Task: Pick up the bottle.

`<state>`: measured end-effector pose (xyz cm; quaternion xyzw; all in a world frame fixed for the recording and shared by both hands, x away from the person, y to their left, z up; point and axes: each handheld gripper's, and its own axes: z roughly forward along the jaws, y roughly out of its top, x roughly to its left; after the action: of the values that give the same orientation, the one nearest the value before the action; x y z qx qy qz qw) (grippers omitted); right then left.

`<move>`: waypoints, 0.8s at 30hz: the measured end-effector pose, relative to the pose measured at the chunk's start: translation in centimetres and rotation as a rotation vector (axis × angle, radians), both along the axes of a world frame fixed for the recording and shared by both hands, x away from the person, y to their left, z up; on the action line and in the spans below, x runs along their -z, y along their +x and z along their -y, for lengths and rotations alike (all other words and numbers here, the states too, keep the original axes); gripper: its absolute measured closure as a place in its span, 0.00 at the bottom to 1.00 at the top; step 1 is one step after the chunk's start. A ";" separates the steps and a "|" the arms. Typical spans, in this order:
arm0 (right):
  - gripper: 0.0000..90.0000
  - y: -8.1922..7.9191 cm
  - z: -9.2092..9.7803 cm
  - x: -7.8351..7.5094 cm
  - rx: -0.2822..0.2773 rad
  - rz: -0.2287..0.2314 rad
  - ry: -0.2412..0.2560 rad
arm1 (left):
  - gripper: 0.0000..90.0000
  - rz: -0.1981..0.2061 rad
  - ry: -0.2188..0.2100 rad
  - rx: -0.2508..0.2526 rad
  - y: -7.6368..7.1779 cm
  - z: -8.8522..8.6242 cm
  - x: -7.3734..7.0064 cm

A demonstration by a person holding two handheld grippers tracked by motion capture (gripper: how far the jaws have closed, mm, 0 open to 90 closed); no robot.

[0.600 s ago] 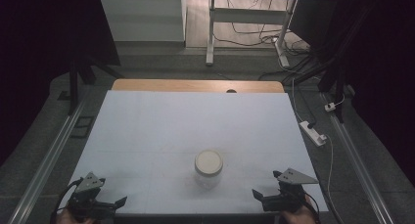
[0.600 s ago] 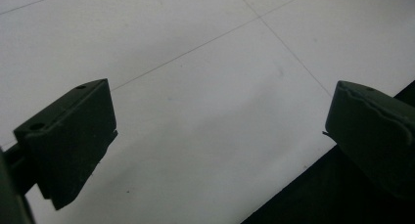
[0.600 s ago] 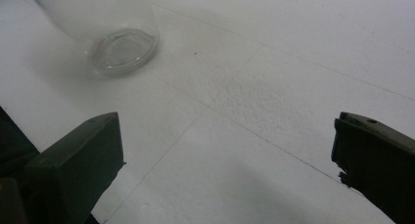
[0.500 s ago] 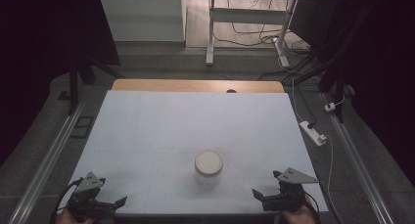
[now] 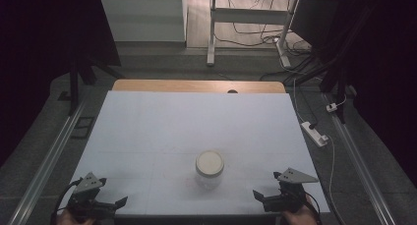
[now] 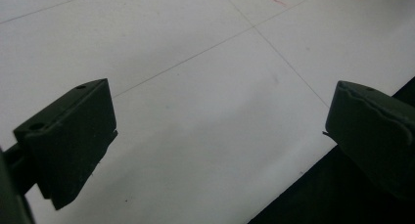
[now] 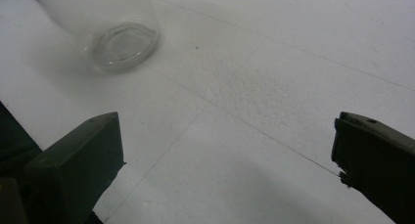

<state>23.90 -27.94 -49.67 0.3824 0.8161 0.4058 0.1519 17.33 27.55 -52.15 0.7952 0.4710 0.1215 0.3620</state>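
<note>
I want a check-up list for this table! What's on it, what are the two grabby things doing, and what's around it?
Surface: white table top, faint seam lines, wooden strip along the far edge.
Job's things: one clear glass jar with a pale lid, upright, near the front middle; apart from both grippers.
Clutter: nothing seen on the table.
Grippers: left gripper at the front left corner, jaws open, holding nothing; right gripper at the front right corner, jaws open, holding nothing.
Cables: a cable trails from each gripper; a white power strip and loose wires lie on the floor at right.
Surroundings: dark room, grey floor, white table legs beyond the far edge.
</note>
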 end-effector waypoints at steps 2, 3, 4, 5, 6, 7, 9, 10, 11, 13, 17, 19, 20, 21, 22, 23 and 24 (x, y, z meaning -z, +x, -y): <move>0.00 0.0 -0.1 0.0 0.004 0.001 -0.011 | 0.00 0.001 -0.010 0.006 0.0 -0.1 0.0; 0.00 0.0 -0.1 0.0 0.010 0.003 -0.018 | 0.00 0.002 -0.014 0.007 0.1 -0.2 0.0; 0.00 0.0 -0.2 0.0 0.021 0.004 -0.025 | 0.00 0.001 -0.016 0.008 0.1 -0.2 0.0; 0.00 0.0 -0.2 0.0 0.026 0.002 -0.027 | 0.00 -0.002 -0.016 0.006 0.1 -0.2 0.0; 0.00 0.0 -0.1 0.0 0.027 0.001 -0.022 | 0.00 -0.005 -0.016 0.007 0.1 -0.2 0.0; 0.00 0.0 -0.1 0.0 0.028 0.000 -0.018 | 0.00 -0.007 -0.015 0.008 0.1 -0.1 0.0; 0.00 0.1 -0.1 0.0 0.032 -0.001 -0.017 | 0.00 -0.006 -0.015 0.009 0.1 -0.1 0.0; 0.00 0.1 0.0 0.0 0.031 -0.005 -0.010 | 0.00 -0.004 -0.015 0.009 0.1 -0.1 0.0; 0.00 0.1 0.0 0.0 0.027 -0.006 -0.008 | 0.00 -0.003 -0.017 0.009 0.1 -0.2 0.0; 0.00 0.1 0.0 0.0 0.017 -0.006 -0.008 | 0.00 0.003 -0.022 0.010 0.1 -0.2 0.0; 0.00 0.0 -0.2 -0.1 -0.009 -0.004 -0.021 | 0.00 0.013 -0.027 0.015 0.1 -0.2 0.0; 0.00 0.0 -0.3 -0.1 -0.020 -0.003 -0.023 | 0.00 0.014 -0.024 0.026 0.1 -0.1 0.0; 0.00 0.0 -0.4 -0.1 -0.030 0.003 -0.024 | 0.00 0.016 -0.020 0.034 0.1 -0.1 0.0; 0.00 0.0 -0.6 -0.3 -0.044 0.006 -0.019 | 0.00 0.016 -0.018 0.043 0.1 0.0 0.0; 0.00 0.0 -0.6 -0.3 -0.044 0.006 -0.019 | 0.00 0.016 -0.018 0.043 0.1 0.0 0.0; 0.00 0.0 -0.7 -0.4 -0.057 0.002 -0.009 | 0.00 0.020 -0.018 0.051 0.1 0.0 0.0; 0.00 0.0 -0.8 -0.5 -0.062 0.000 -0.009 | 0.00 0.023 -0.019 0.058 0.1 0.0 0.0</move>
<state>23.92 -27.19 -49.22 0.3562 0.8294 0.4067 0.1408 17.43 27.54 -52.11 0.8035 0.4449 0.1155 0.3782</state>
